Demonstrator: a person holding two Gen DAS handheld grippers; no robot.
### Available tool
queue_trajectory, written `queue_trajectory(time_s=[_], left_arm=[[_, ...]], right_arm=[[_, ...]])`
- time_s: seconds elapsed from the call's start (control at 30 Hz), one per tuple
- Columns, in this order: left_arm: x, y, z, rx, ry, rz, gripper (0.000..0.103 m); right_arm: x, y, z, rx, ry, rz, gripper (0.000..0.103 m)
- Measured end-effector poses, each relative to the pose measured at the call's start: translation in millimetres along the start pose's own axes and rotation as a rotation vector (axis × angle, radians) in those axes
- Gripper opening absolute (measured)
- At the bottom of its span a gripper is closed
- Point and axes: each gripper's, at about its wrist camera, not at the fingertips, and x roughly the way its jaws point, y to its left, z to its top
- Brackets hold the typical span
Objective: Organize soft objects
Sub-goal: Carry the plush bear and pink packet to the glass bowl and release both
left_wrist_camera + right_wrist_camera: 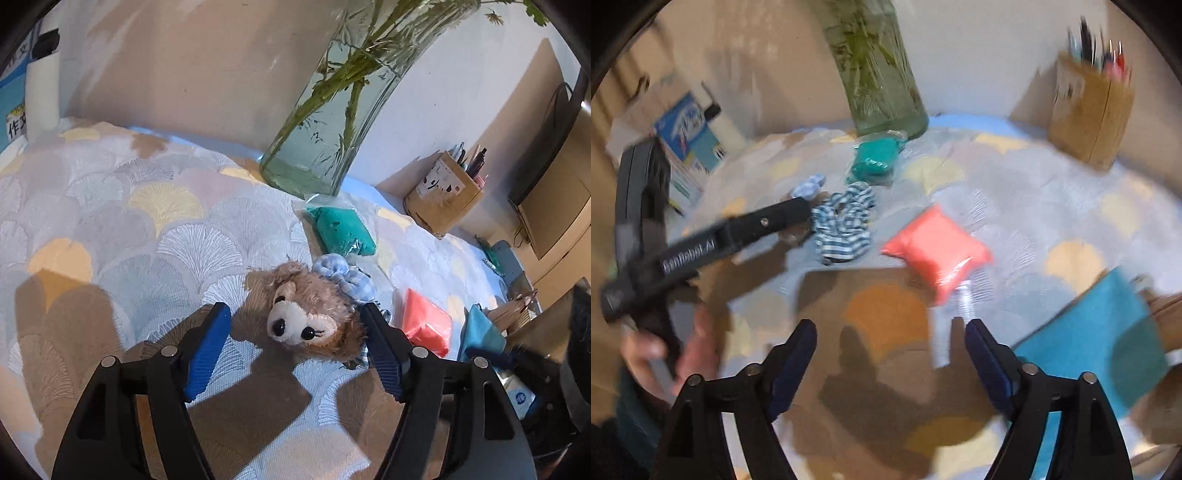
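Left gripper (295, 325) open, straddling plush bear (314, 325), pads apparently clear. Right gripper (890, 339) open, empty, above patterned cloth (1052, 199).

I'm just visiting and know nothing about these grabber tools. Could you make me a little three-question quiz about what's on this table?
1. True or false: the left gripper is clamped on the plush dog.
2. Which packet lies nearest the vase: A red, B green, C neither?
3. Fill in: the pens stand in a ___ box.

Key: 1 false, its jaws stand open around the dog. 2 B, the green packet; the red packet lies farther. 3 cardboard.
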Motion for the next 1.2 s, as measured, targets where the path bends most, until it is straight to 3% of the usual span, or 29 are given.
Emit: queue_trajectory(time_s=[0.13, 0.2, 0.27, 0.33, 0.4, 0.47, 0.67, 0.9, 1.2], left_arm=[[1.6, -7.3, -1.1, 0.034, -0.008, 0.03, 0.068], [2.6, -10.4, -1.5, 0.055, -0.009, 0.039, 0.052], [5.0, -13.6, -1.8, 0.079, 0.001, 0.041, 0.042], [3.4, -18.5, -2.4, 0.108, -0.017, 0.062, 0.04], [0.8, -21.9, -3.3, 0.137, -0.03, 0.061, 0.039], [-1.6, -26.8, -5.0, 0.167, -0.044, 0.065, 0.039], [-15.7, -39.6, -10.6, 0.224, -0.112, 0.076, 0.039], [-41.3, -62.8, -20.0, 0.225, -0.123, -0.004, 0.039], [-92.9, -124.5, -45.5, 0.262, -0.106, -0.226, 0.039]], right_arm=[[15.1, 5.0, 17.2, -0.099, -0.013, -0.067, 0.086], [29.0, 9.3, 28.4, -0.131, -0.021, -0.089, 0.085], [42.1, 8.5, 36.8, -0.142, -0.035, -0.122, 0.085], [48.9, -0.1, 39.2, -0.096, -0.042, -0.066, 0.084], [47.0, -7.6, 38.0, -0.049, -0.063, 0.002, 0.066], [43.0, -8.0, 34.1, -0.032, -0.08, 0.002, 0.06], [15.9, 2.2, 24.1, 0.038, -0.11, 0.035, 0.055], [-46.5, -8.0, -7.1, 0.183, -0.145, -0.044, 0.055], [-129.7, -46.1, -79.8, 0.325, -0.21, -0.04, 0.055]])
